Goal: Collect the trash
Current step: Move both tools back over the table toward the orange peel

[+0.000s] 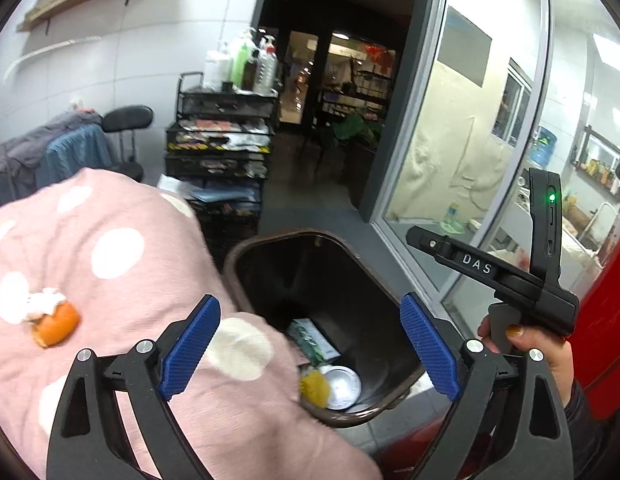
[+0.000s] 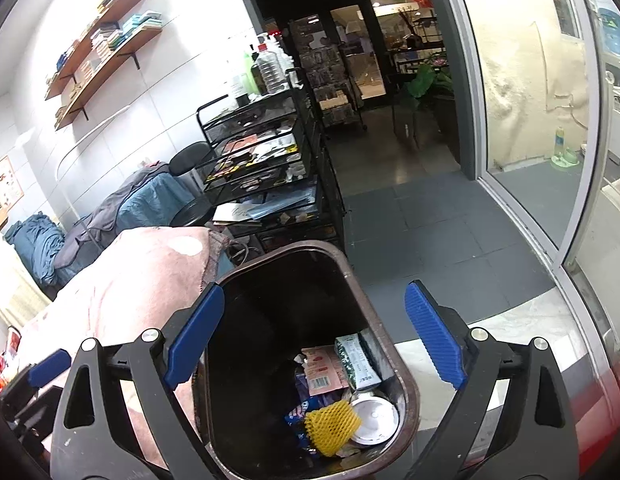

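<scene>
- The left hand-held gripper [image 1: 310,346] has its blue ribbed pads spread wide with nothing between them; it points down across the near edge of the bin, a pose that fits having nothing left to carry.
- The right hand-held gripper [image 2: 314,338] is likewise wide and empty, hanging directly over the bin mouth, where anything let go would fall inside.
- The dark brown plastic waste bin [image 2: 406,384] stands on the floor just right of the bed, close enough that trash need only be carried a short way.
- Inside it lies collected trash: a yellow foam fruit net [image 2: 330,426], a white round plastic lid [image 2: 374,420], a green-and-white wrapper [image 2: 356,362] and a pink printed packet [image 2: 324,370], piled at the near end of the bottom.
- The pink blanket with white polka dots [image 1: 121,280] covers the bed to the left; on it, well left of the bin, rest a piece of orange peel [image 1: 55,322] and a crumpled white tissue [image 1: 39,304] touching it. These look like the trash not yet collected.
- Farther off, a black wire-mesh drawer trolley [image 2: 269,160] carries bottles and papers beside the dark doorway.
</scene>
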Demonstrator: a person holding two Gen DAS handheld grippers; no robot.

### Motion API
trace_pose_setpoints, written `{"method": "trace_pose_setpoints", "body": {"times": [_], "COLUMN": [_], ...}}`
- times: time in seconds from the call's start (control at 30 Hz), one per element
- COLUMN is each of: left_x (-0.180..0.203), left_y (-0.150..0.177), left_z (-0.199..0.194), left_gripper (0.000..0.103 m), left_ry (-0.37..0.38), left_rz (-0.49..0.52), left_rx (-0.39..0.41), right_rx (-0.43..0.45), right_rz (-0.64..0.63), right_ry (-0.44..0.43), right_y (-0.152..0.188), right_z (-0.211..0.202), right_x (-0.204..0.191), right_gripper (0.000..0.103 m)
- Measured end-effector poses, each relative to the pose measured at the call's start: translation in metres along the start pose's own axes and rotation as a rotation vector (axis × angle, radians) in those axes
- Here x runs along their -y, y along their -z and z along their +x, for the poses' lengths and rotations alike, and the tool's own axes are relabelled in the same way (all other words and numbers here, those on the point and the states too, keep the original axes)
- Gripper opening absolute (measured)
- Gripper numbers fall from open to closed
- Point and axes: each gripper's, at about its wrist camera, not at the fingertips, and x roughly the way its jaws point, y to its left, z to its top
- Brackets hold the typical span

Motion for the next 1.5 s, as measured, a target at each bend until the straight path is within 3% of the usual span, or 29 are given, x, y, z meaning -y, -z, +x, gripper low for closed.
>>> {"method": "trace_pose_setpoints", "body": {"times": [0.43, 0.93, 1.13, 1.33, 1.5], "left_x": [-0.059, -0.129, -0.166, -0.2, -0.218], "left_y": [0.014, 0.041, 0.057, 0.071, 0.072], "left_z": [-0.043, -0.088, -0.106, -0.114, -0.12], "left_gripper": [0.092, 0.092, 0.092, 0.079, 0.076], "left_ry": [-0.138, -0.3, -0.369, -0.395, -0.406], "left_rz": [-0.094, -0.213, -0.268, -0.324, -0.354], "left_rx": [0.059, 0.065, 0.045, -0.012, -0.023], "right_rx": [-0.04, -0.121, -0.205, -0.292, -0.365], "right_rz": [-0.093, -0.356, -0.45, -0.536, -0.643], "right_ry": [-0.129, -0.363, -0.443, -0.485, -0.509], "right_y": [0.013, 0.04, 0.055, 0.072, 0.084], "right_z": [0.005, 0.012, 0.021, 0.037, 0.058], "right_x": [-0.047, -0.168, -0.214, -0.254, -0.292], "right_gripper": [0.091, 0.091, 0.091, 0.091, 0.089]}}
